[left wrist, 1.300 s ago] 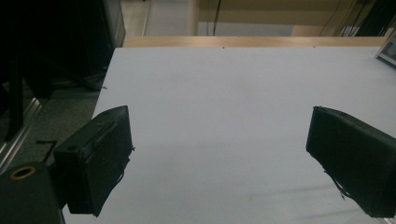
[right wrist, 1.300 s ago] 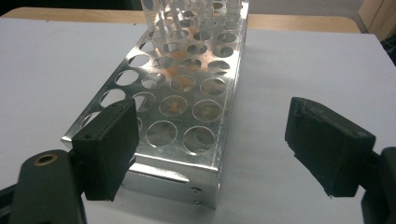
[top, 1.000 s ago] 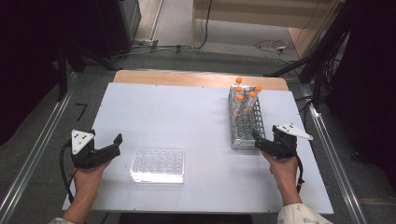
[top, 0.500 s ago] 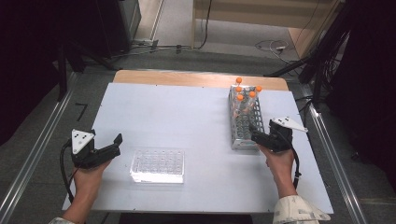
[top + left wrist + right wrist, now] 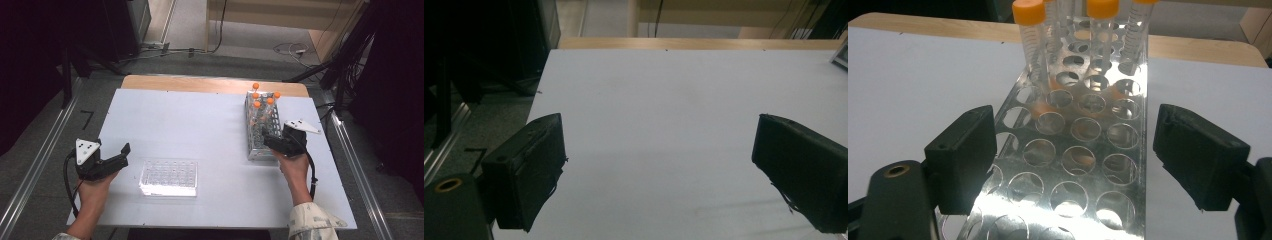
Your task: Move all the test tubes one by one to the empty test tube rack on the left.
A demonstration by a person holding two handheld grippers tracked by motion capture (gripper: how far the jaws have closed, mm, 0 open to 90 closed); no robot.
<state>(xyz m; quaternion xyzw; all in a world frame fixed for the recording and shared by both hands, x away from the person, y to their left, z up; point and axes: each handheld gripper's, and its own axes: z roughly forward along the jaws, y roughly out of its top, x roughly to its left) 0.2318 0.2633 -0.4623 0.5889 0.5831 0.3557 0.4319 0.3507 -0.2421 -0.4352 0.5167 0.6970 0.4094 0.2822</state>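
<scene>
A shiny metal tube rack [image 5: 259, 125] stands at the table's right, and several clear tubes with orange caps [image 5: 264, 97] fill its far end. My right gripper [image 5: 267, 141] is open above the rack's near end. In the right gripper view, the rack [image 5: 1144, 150] lies between and below the jaws of the right gripper [image 5: 1073, 130]; its near holes are empty and the capped tubes [image 5: 1030, 40] stand beyond. A clear well plate [image 5: 169, 177] lies front centre. My left gripper [image 5: 122, 152] is open just left of the plate, and in its own view the left gripper [image 5: 659, 135] frames bare white table.
The white table [image 5: 190, 125] has a wooden strip [image 5: 200, 84] along its far edge. Metal rails [image 5: 350, 150] run along both sides on the floor. Cables [image 5: 290, 49] lie on the floor behind, next to dark equipment.
My right gripper has moved left and forward, from beside the rack to over its near end. The left gripper and the well plate have stayed put.
</scene>
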